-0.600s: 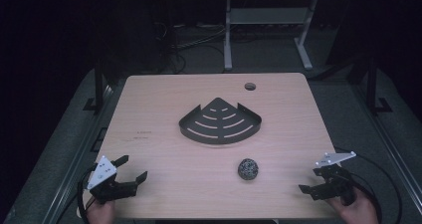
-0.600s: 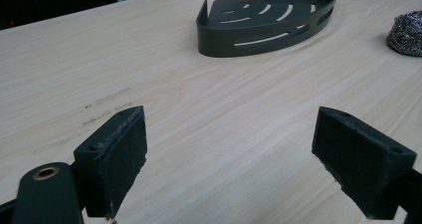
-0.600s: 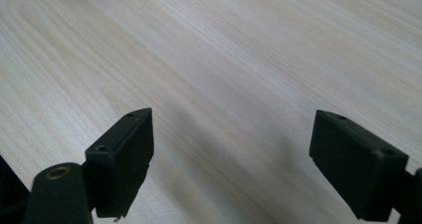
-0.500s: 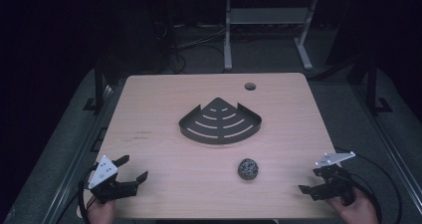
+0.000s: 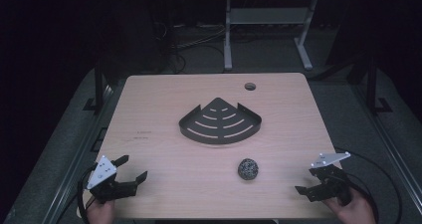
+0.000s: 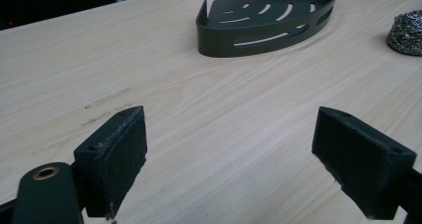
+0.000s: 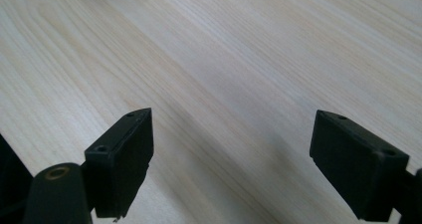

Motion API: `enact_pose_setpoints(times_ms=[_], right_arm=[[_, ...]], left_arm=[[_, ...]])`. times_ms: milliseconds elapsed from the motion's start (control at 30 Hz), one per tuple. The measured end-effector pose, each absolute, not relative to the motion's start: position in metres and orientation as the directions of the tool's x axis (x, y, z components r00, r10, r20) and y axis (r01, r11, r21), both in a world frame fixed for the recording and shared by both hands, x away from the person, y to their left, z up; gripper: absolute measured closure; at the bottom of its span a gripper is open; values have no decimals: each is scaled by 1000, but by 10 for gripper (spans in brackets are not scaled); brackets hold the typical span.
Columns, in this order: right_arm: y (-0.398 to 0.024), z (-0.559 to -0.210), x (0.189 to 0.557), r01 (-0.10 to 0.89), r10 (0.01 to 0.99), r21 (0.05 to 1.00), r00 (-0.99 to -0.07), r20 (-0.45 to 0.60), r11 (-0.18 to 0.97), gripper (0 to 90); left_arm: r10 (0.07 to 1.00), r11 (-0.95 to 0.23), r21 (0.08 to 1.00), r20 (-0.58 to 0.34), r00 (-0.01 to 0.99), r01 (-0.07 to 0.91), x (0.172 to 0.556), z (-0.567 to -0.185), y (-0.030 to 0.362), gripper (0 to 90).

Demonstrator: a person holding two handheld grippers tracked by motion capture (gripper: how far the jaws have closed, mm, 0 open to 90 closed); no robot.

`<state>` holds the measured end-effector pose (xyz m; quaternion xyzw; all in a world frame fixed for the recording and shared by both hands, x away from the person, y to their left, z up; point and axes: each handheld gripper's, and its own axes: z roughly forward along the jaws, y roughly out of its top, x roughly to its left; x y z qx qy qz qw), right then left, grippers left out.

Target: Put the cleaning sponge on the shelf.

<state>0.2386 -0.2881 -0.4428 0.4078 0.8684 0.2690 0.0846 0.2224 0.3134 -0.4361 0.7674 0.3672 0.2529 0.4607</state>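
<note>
High view: light wood desk (image 5: 164,109), dark slotted corner caddy (image 5: 220,121) at its middle, steel-wool ball (image 5: 248,168) nearer the front edge, right of centre. Small round hole (image 5: 250,86) near the far edge. Left gripper (image 5: 130,169) at front-left corner, jaws wide apart, empty. Right gripper (image 5: 308,180) at front-right corner, jaws spread, empty.

Left gripper view: caddy (image 6: 266,19) ahead, ball (image 6: 405,33) at right edge, jaws wide, bare desk between.

Right gripper view: jaws wide over bare desk (image 7: 224,69), nothing held.
</note>
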Motion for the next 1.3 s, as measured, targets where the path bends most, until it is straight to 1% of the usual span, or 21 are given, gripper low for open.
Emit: enact_pose_setpoints(times_ms=[900, 1300], right_arm=[[-262, -440, 240, 611, 690, 529, -721, 65, 589, 166], [-245, -436, 244, 573, 642, 521, -764, 61, 632, 165]], left_arm=[[799, -306, 893, 52, 599, 330, 222, -436, 315, 135], [802, -299, 895, 49, 595, 331, 222, -436, 316, 135]])
